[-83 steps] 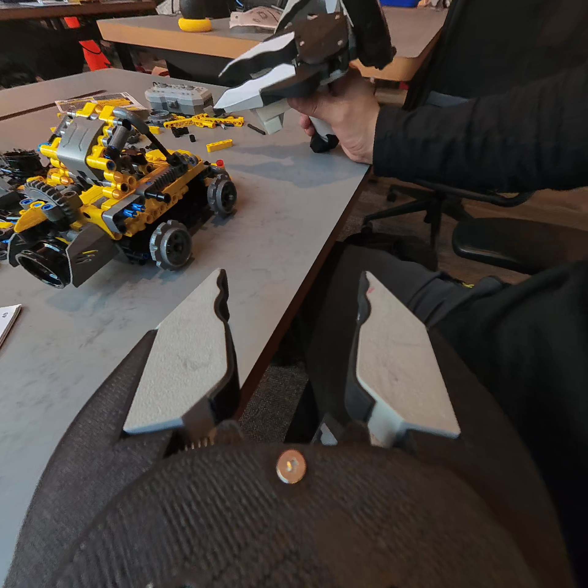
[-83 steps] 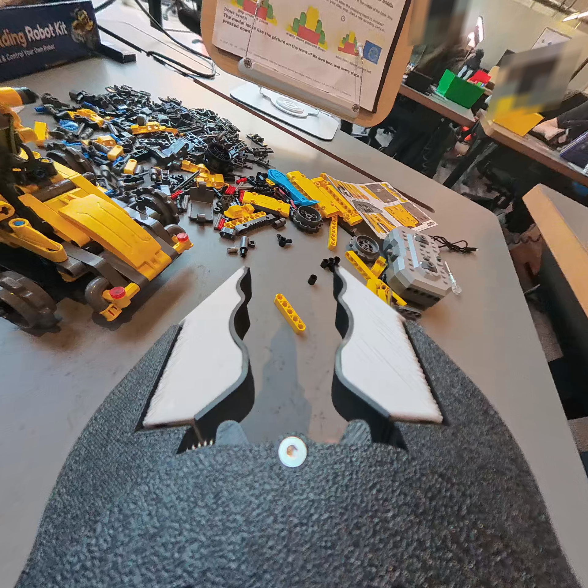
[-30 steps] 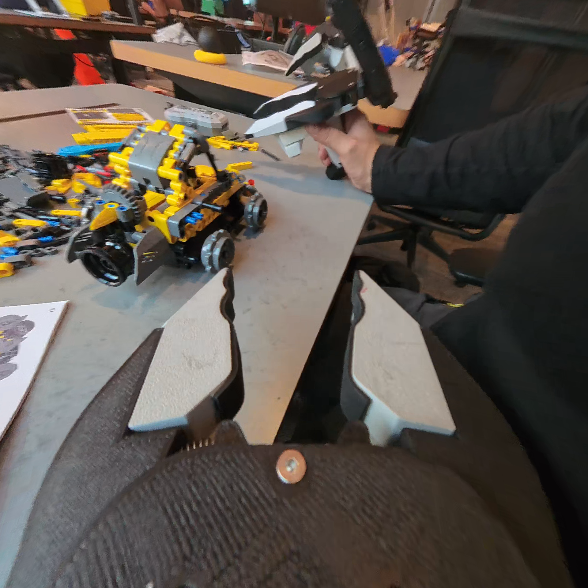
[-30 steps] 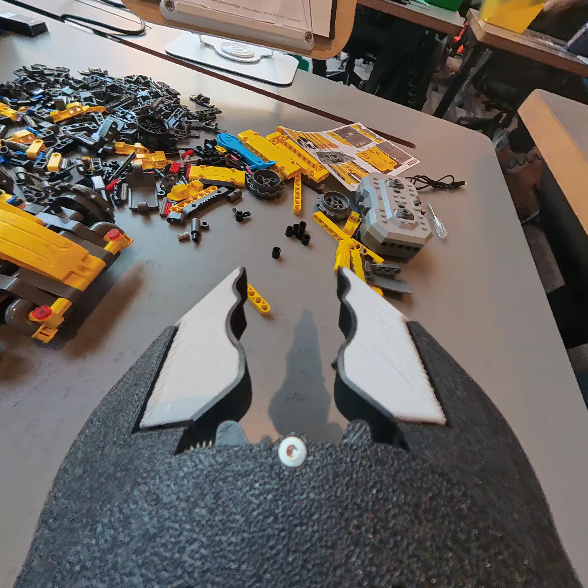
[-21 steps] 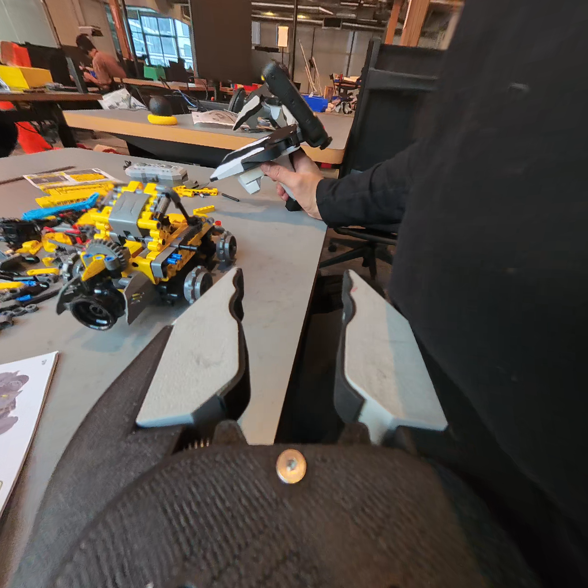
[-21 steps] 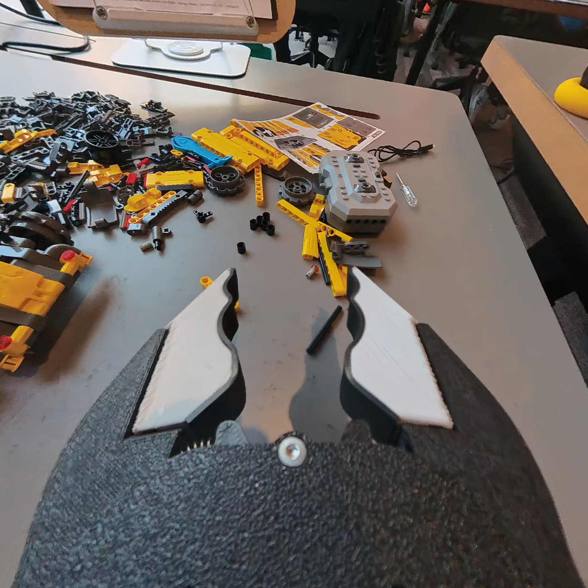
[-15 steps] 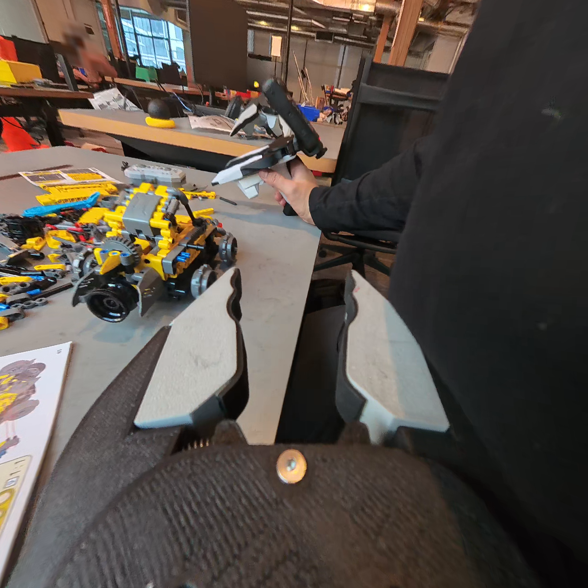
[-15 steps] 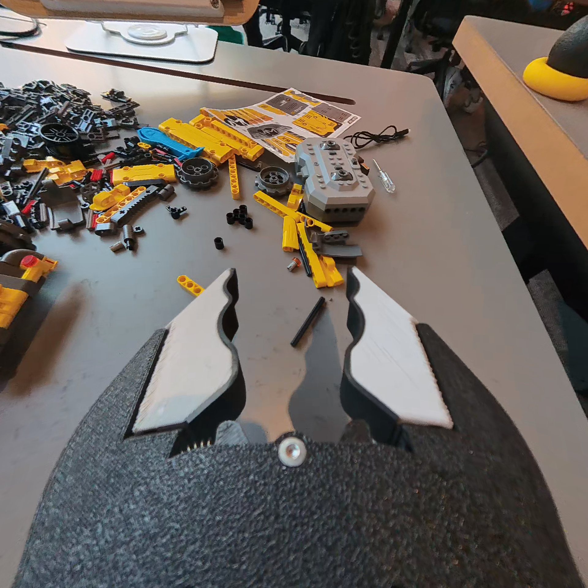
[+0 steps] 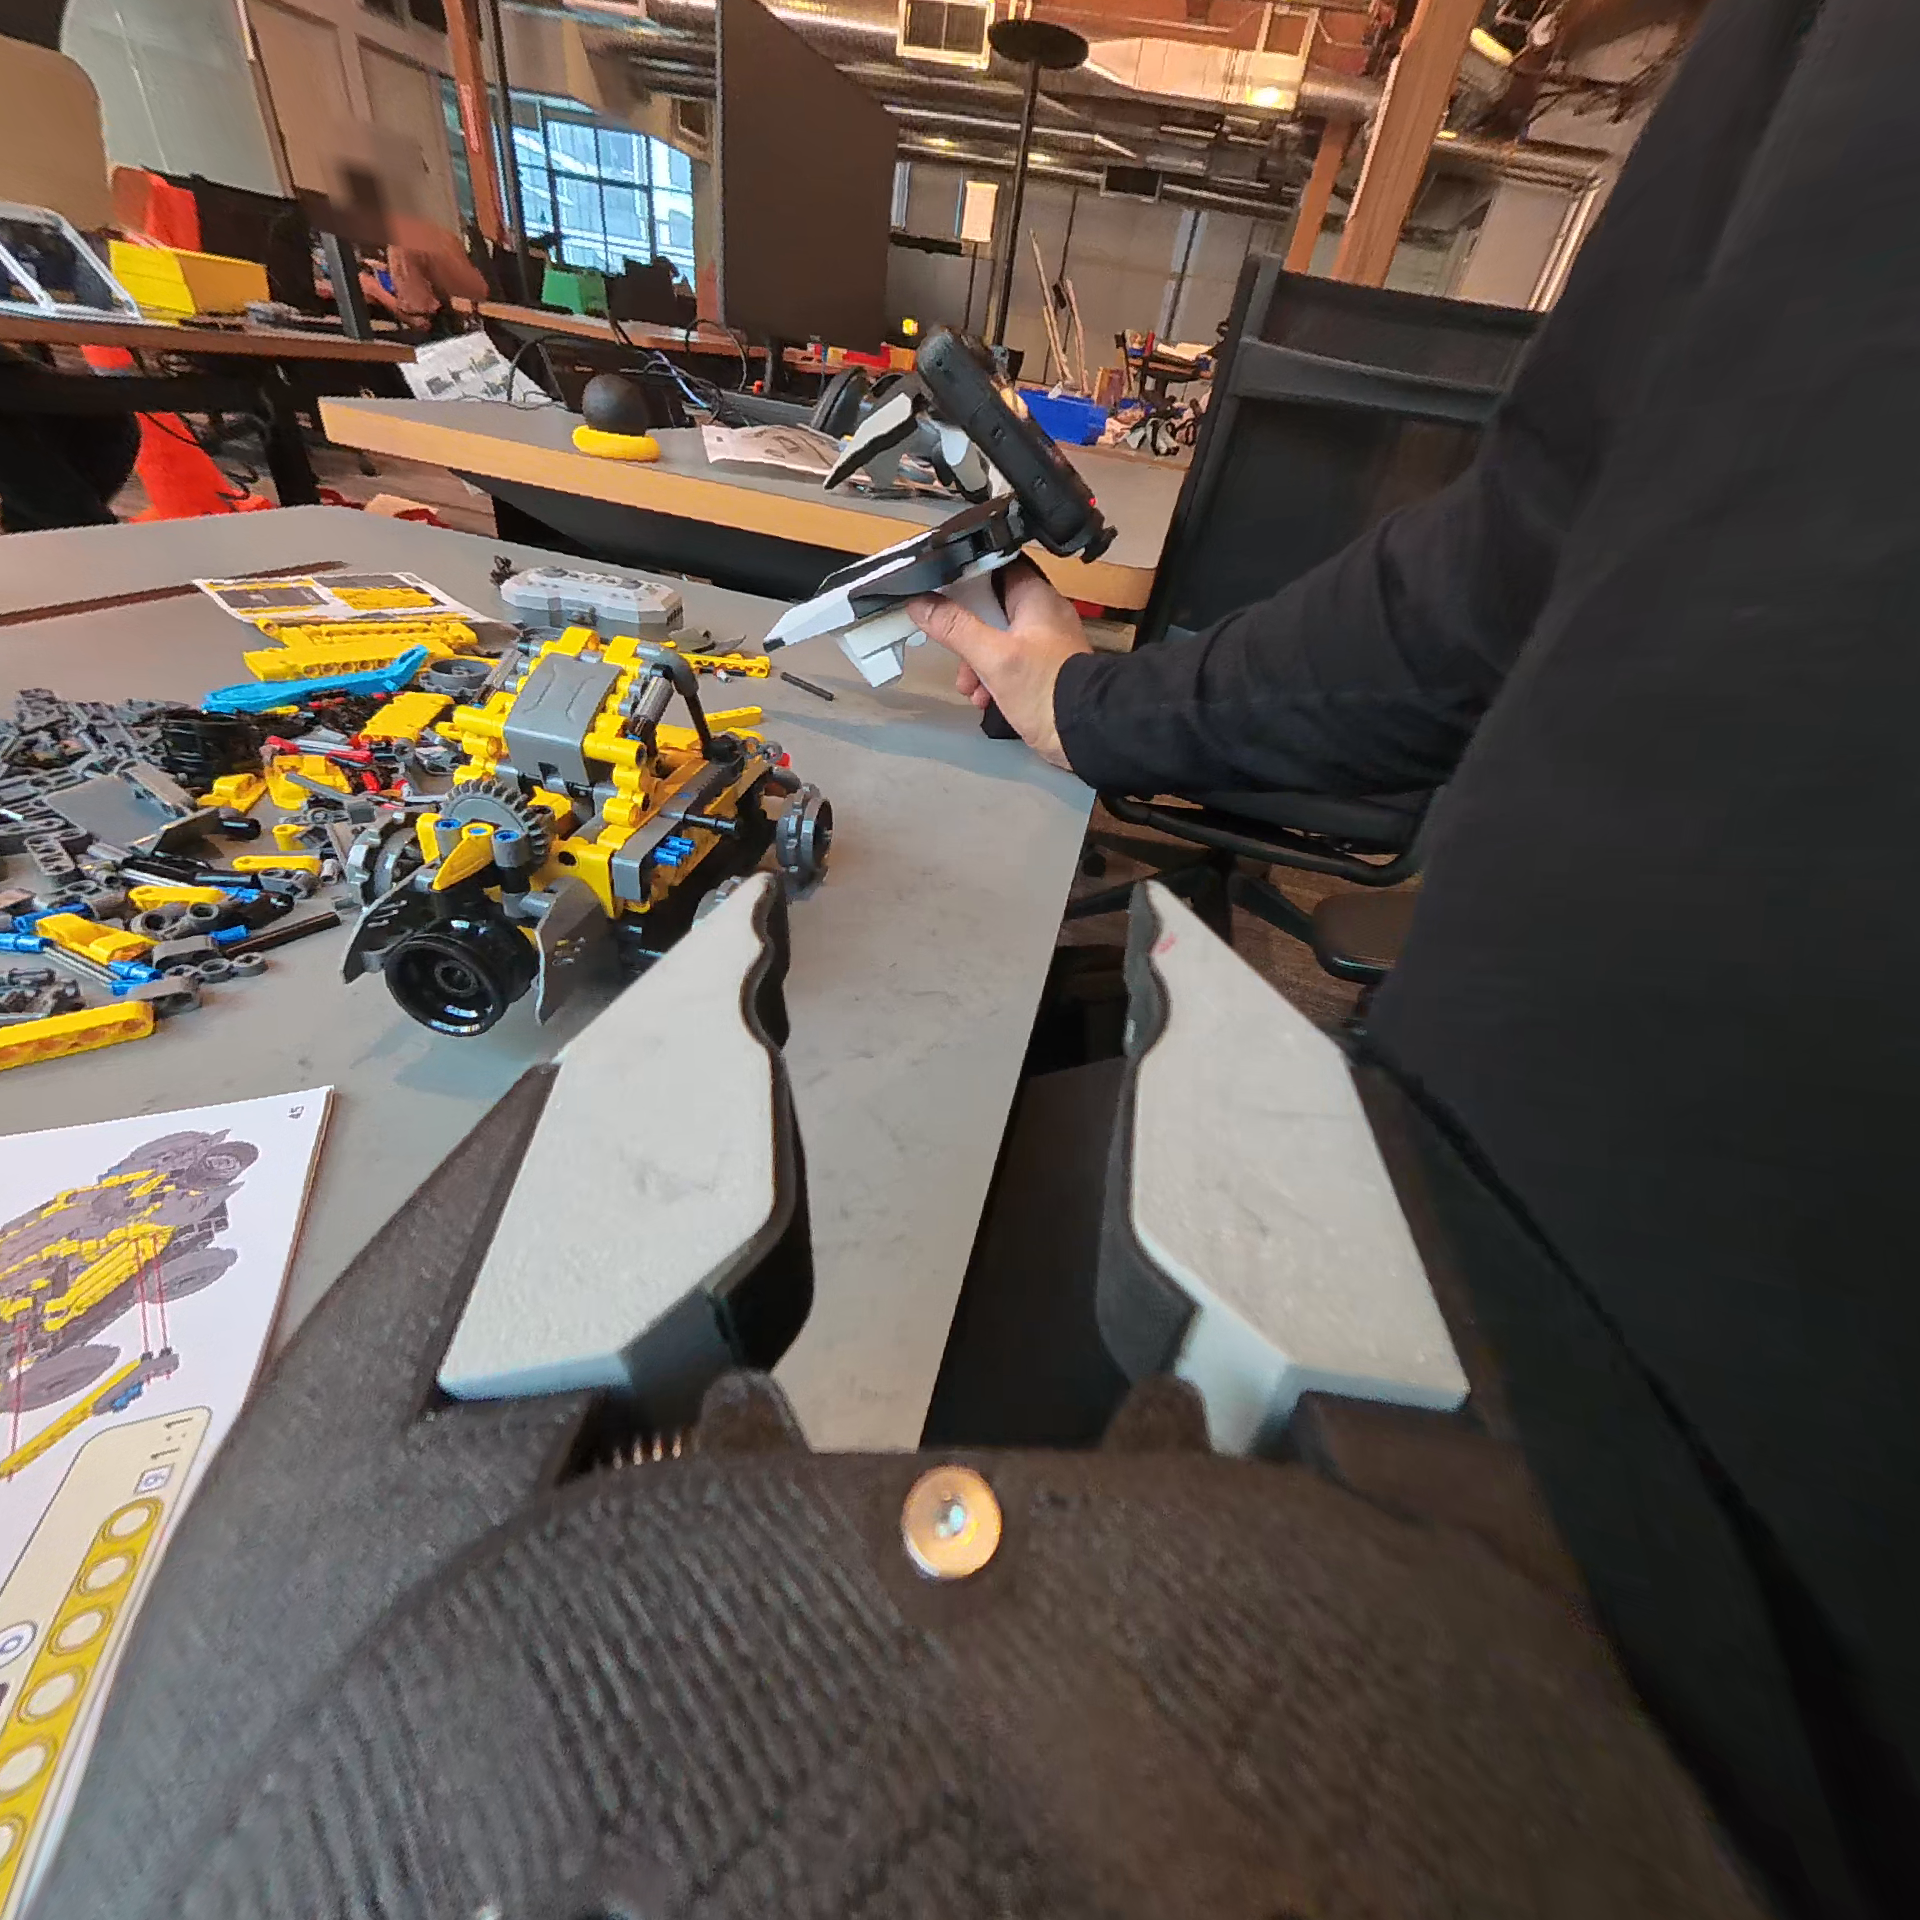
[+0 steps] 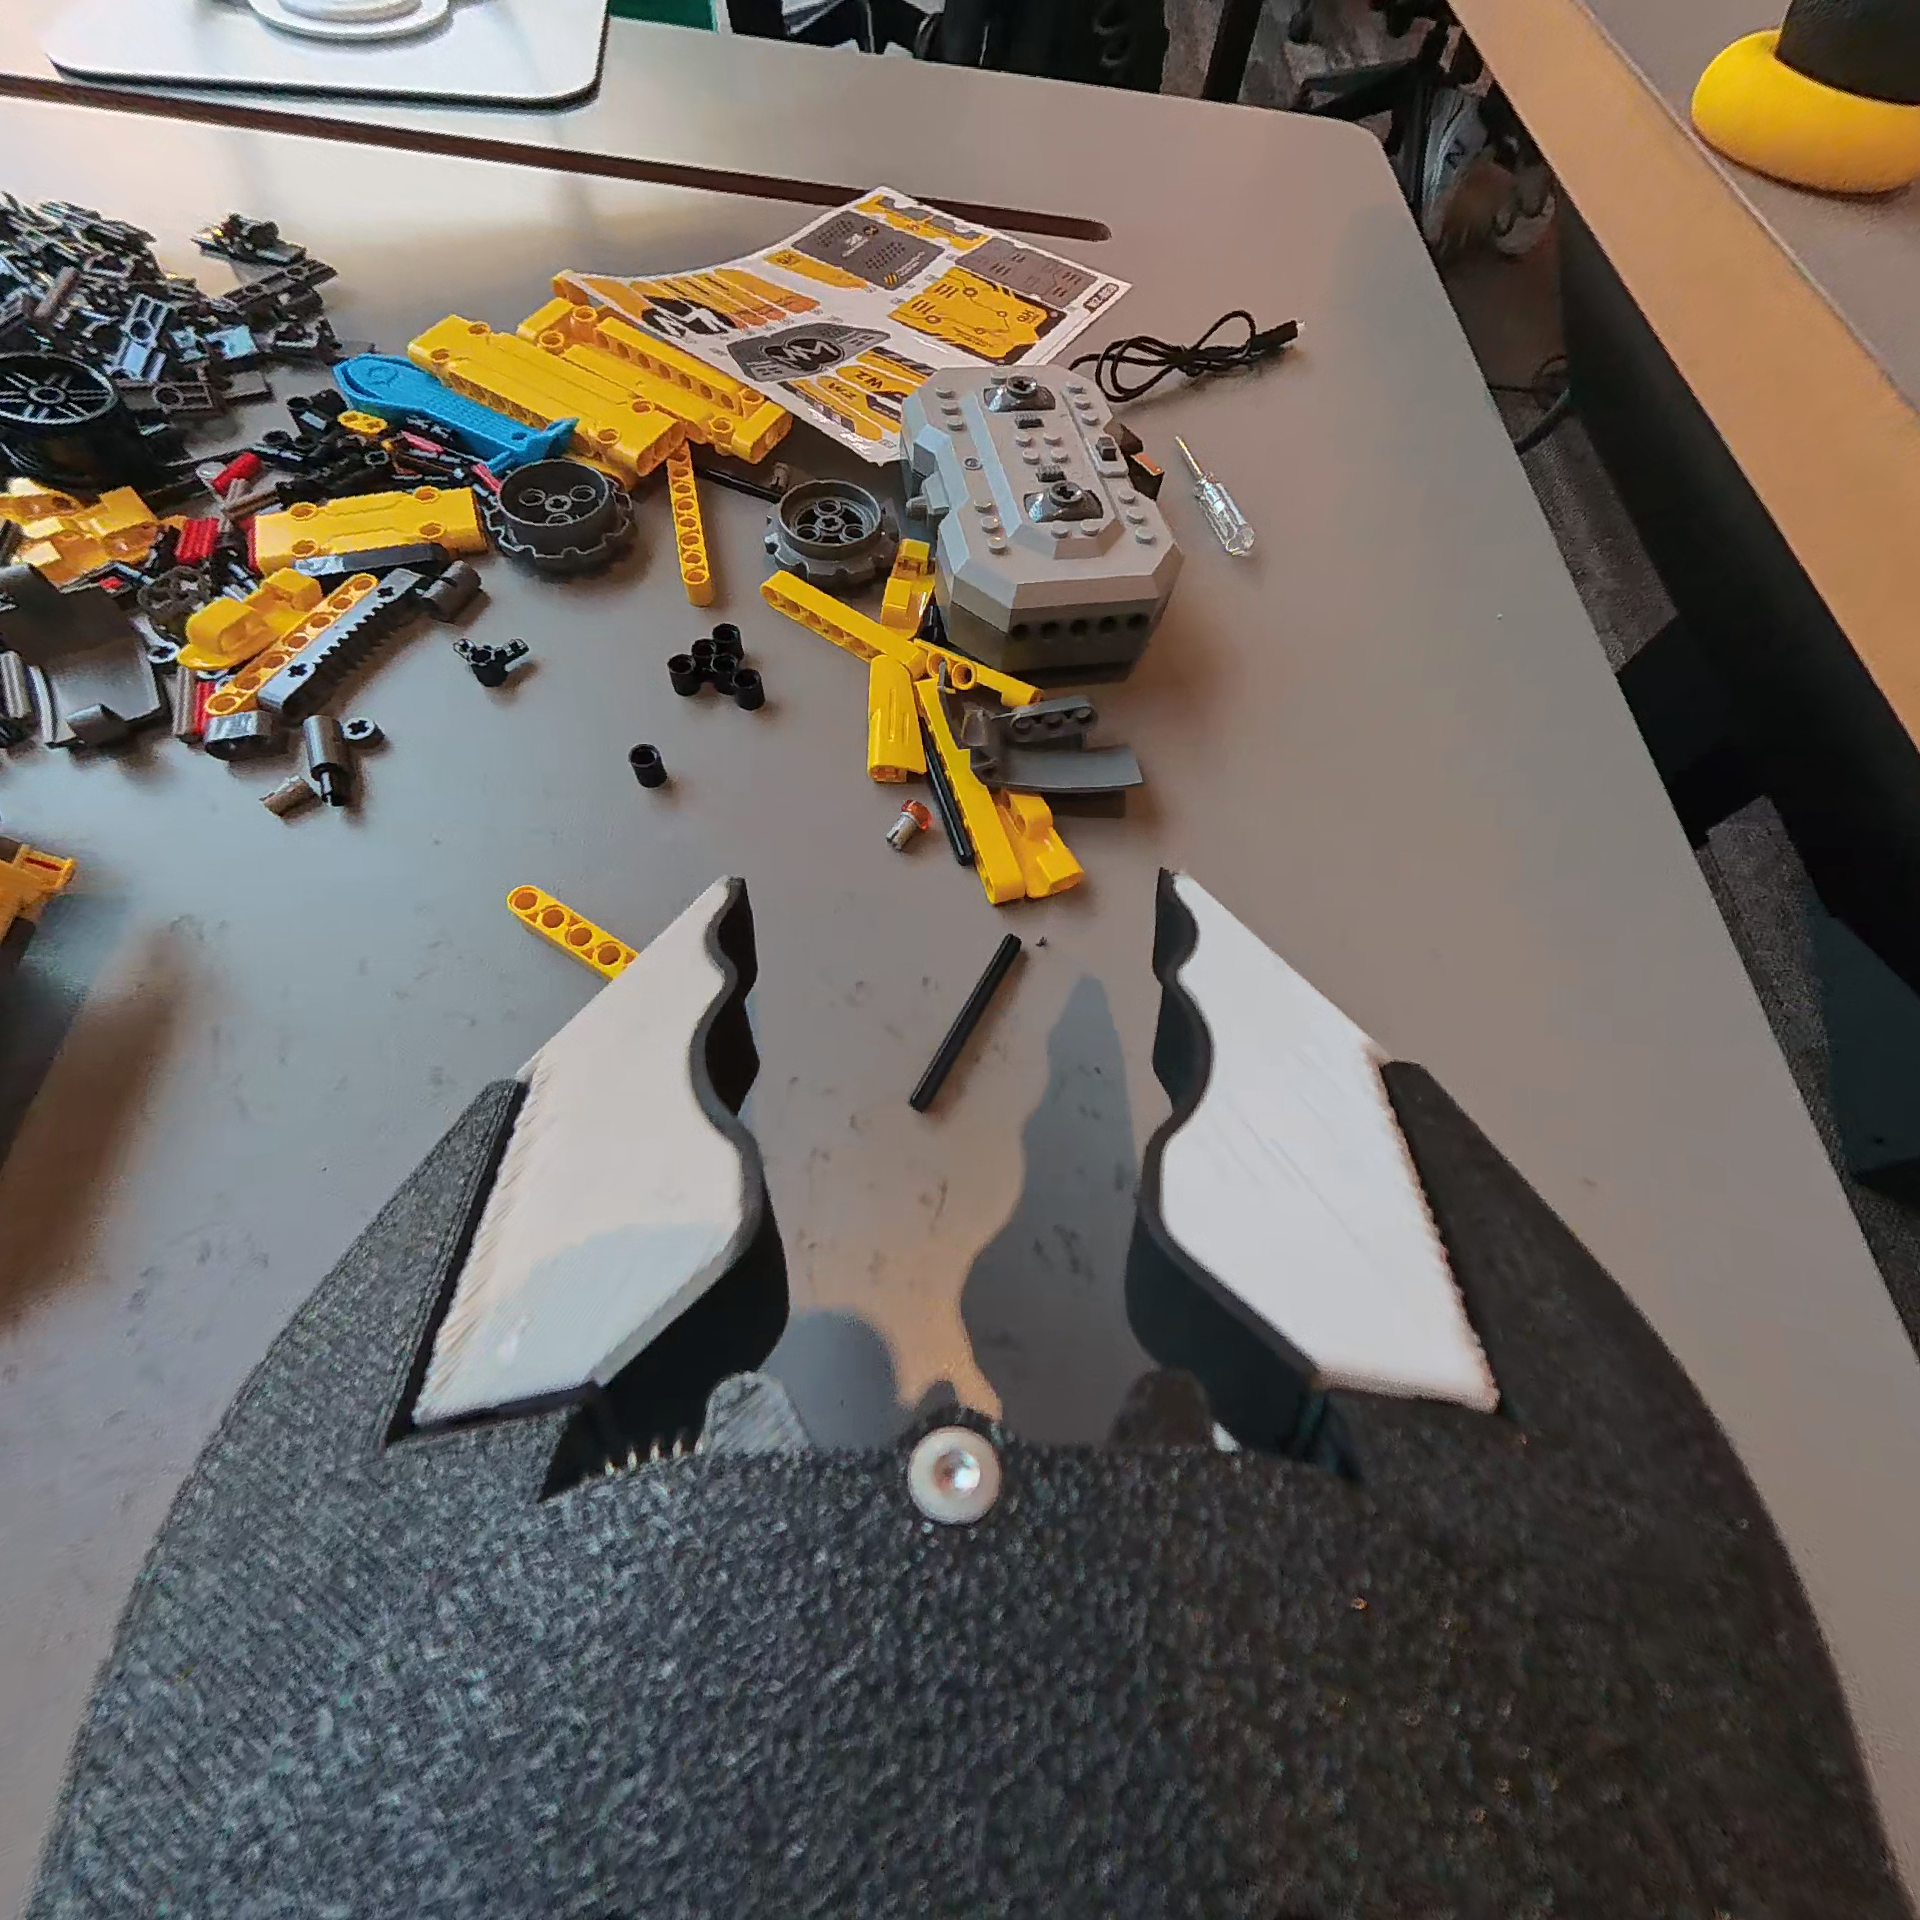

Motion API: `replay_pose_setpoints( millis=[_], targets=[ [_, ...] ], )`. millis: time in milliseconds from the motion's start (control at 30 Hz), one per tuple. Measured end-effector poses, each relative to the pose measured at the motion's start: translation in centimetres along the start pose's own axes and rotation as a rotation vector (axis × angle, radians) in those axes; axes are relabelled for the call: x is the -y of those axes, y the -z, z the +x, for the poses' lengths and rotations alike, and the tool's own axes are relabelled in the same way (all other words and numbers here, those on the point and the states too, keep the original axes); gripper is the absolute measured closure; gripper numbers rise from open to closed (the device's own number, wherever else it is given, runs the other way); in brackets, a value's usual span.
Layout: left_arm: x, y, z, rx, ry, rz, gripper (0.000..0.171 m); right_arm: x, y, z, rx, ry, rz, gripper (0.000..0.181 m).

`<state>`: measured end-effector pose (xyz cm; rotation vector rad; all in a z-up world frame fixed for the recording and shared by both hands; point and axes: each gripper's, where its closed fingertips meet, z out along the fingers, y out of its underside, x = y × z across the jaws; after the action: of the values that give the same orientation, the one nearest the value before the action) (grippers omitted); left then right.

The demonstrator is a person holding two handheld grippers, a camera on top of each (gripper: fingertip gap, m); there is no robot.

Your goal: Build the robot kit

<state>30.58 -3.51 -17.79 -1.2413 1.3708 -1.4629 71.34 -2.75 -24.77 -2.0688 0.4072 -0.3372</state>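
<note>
Black axle lies between the released right hand-held gripper's fingers; left hand-held gripper released

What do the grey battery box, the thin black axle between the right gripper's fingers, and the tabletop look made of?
Grey battery box: moulded plastic, matte, with studs and crisp edges. Black axle: probably plastic, slightly glossy; too thin to be sure. Tabletop: smooth grey laminate by the look, semi-gloss, reflecting the open right gripper.

bare table ahead, black rod, brick clutter beyond
</note>
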Motion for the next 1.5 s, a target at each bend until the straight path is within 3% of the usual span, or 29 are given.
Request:
replay_pose_setpoints(
  millis=[800,1500],
  targets=[
    [-1.8,-1.9,-1.1,0.072,0.020,-0.074,0.108,0.0,-0.1,-0.4,0.041,-0.012,-0.005,0.105],
    [-4.6,-3.4,-0.2,0.136,-0.176,-0.220,0.103,1.1,0.9,-1.0,0.109,-0.032,0.082,0.110]
  ],
)
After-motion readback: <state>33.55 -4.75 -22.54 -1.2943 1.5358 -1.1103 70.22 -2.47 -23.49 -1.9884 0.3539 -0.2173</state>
